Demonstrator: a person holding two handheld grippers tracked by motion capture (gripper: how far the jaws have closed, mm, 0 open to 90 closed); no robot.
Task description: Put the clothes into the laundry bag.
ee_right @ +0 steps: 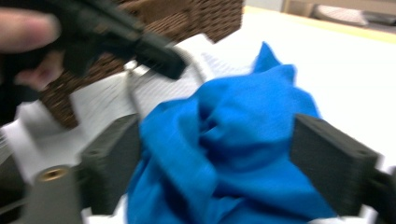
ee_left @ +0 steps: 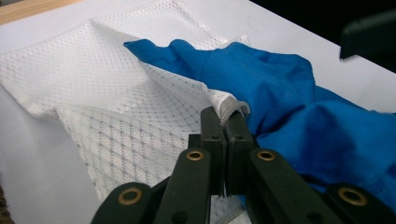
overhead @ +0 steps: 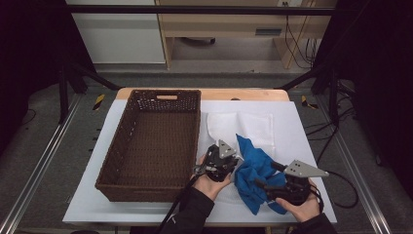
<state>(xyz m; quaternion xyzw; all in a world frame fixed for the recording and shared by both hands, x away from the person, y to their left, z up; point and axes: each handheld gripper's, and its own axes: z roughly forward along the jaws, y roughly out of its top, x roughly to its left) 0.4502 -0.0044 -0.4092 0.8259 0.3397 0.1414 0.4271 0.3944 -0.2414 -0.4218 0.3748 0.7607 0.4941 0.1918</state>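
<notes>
Blue cloth [overhead: 254,171] lies right of the basket [overhead: 127,127]; our left gripper [ee_left: 225,122] pinches the white mesh bag [ee_left: 88,79], our right gripper [ee_right: 215,154] gapes wide around it.

The high view is dim, dark at nine and three o'clock, with the white counter [overhead: 302,146] lit evenly from above. The left gripper view is sharp. The right gripper view is smeared by motion blur throughout.
</notes>
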